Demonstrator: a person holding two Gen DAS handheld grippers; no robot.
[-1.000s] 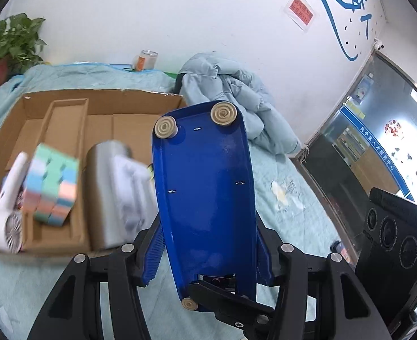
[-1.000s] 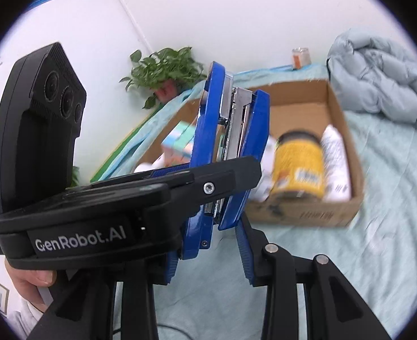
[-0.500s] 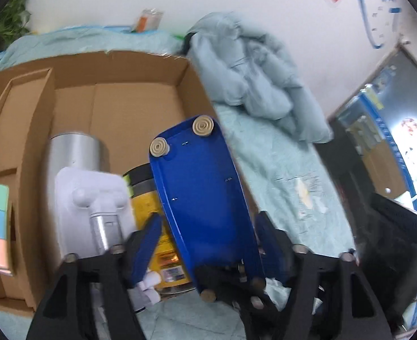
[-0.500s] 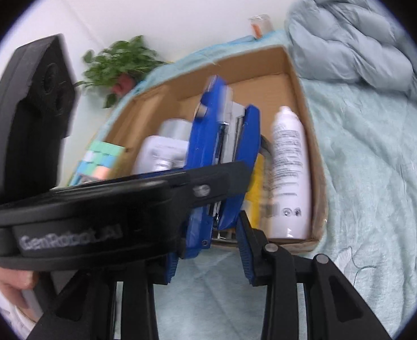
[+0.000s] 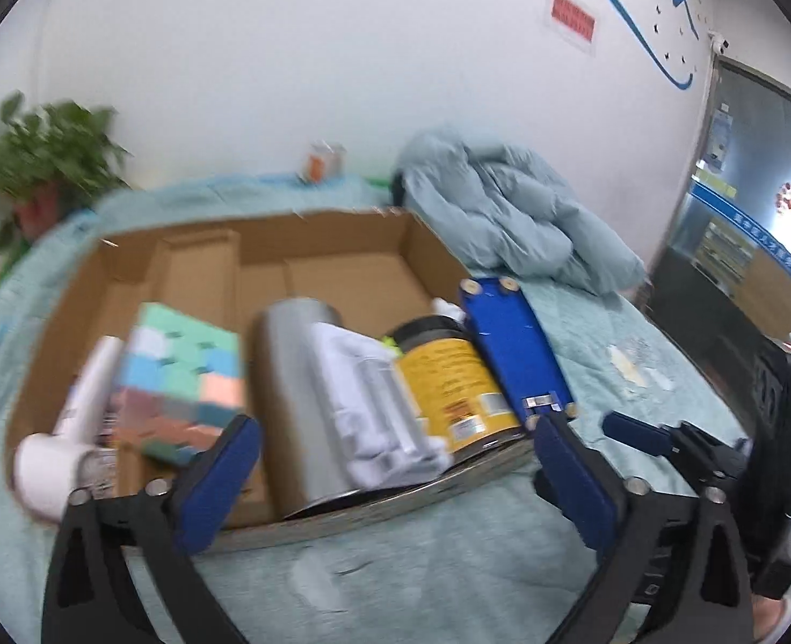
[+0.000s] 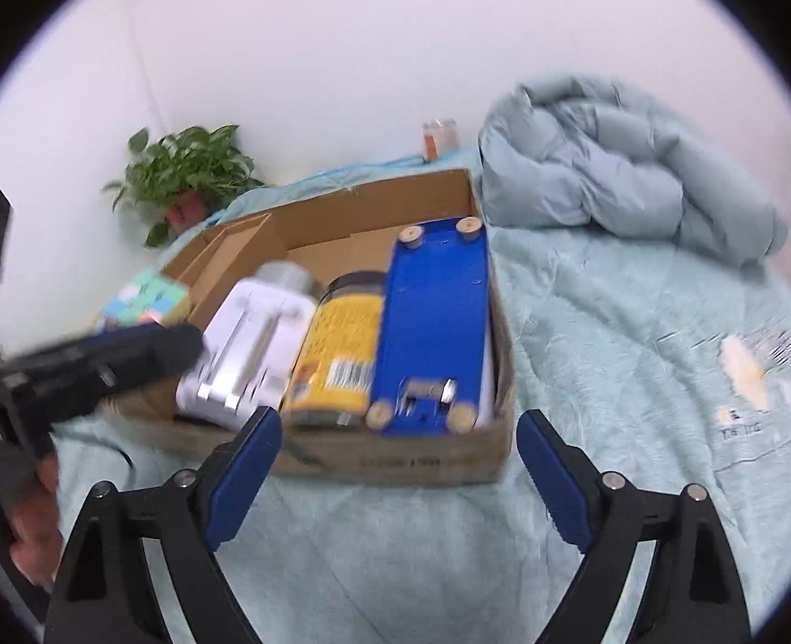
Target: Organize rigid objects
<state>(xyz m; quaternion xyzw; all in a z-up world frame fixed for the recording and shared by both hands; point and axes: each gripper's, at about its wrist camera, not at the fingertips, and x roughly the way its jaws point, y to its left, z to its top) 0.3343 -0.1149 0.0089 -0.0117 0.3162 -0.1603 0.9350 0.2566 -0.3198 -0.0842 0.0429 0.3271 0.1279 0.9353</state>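
Observation:
A blue stapler (image 6: 430, 322) lies upside down at the right end of the open cardboard box (image 6: 395, 198), its round feet up; it also shows in the left wrist view (image 5: 516, 346). Beside it lie a yellow-labelled jar (image 6: 339, 346), a white adapter (image 6: 250, 354) on a silver can (image 5: 298, 392), a pastel cube (image 5: 178, 375) and a white handheld fan (image 5: 57, 456). My left gripper (image 5: 395, 475) is open and empty in front of the box. My right gripper (image 6: 398, 475) is open and empty, just short of the box's near wall.
The box (image 5: 341, 231) sits on a pale green bedspread (image 6: 637, 354). A crumpled light blue quilt (image 6: 626, 166) lies behind it on the right. A potted plant (image 6: 186, 172) and a small jar (image 6: 438, 137) stand by the white wall.
Both grippers have let go of the blue stapler, which now lies in the box at its right end. Both have opened and drawn back from the box.

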